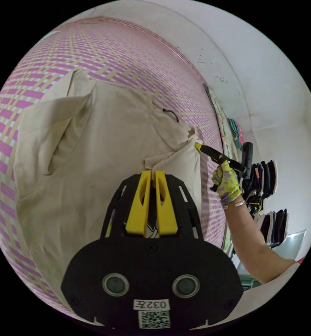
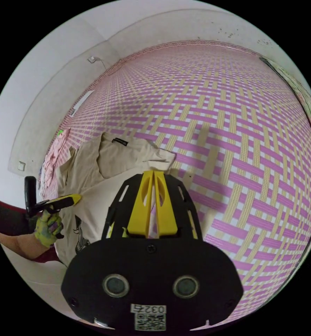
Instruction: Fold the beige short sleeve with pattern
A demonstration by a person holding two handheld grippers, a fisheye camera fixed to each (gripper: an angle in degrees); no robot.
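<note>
The beige shirt (image 1: 103,147) lies partly folded on the pink woven mat (image 1: 134,52). The left gripper (image 1: 152,173) and right gripper (image 1: 197,146) each pinch a raised edge between narrowed jaws. Carry both edges across level, I judge, keeping the fold straight.

You've got bright, even indoor light in both views; soft shadows only, e.g. a faint one on the woven mat (image 2: 232,140). Sharp centre, heavy fisheye bending at edges, black corners, no glare
</note>
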